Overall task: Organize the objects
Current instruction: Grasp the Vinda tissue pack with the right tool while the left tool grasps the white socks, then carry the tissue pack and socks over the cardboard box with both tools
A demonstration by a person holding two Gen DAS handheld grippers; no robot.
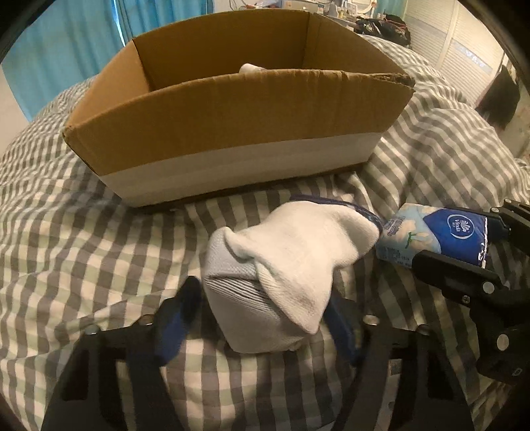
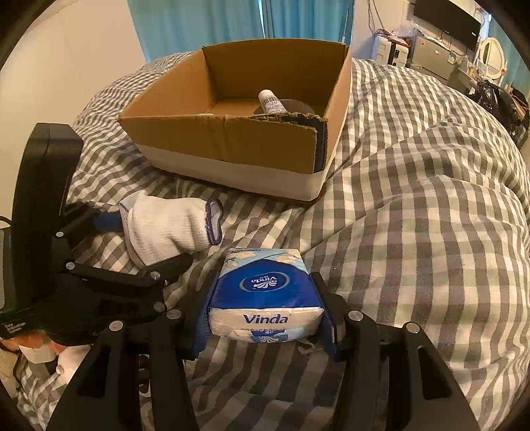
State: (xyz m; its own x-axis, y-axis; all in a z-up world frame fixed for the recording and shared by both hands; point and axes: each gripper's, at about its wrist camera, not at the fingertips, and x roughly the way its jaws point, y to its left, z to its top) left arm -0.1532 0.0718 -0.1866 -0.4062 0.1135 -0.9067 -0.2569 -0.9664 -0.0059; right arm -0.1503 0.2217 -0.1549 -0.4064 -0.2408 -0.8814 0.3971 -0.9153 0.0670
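A white and grey rolled sock bundle (image 1: 278,275) lies on the checked bed cover, between the fingers of my left gripper (image 1: 265,318), which is shut on it. It also shows in the right wrist view (image 2: 165,232). A blue Vinda tissue pack (image 2: 265,298) sits between the fingers of my right gripper (image 2: 265,311), which is shut on it; the pack also shows in the left wrist view (image 1: 440,235). An open cardboard box (image 1: 232,132) stands on the bed just beyond both, also in the right wrist view (image 2: 232,146).
Inside the box are a white bottle (image 2: 271,101) and a dark round object (image 2: 294,106). The grey-and-white checked duvet (image 2: 414,215) is rumpled, rising to the right. Blue curtains (image 2: 232,23) hang behind the bed. A desk with clutter (image 2: 430,49) stands far right.
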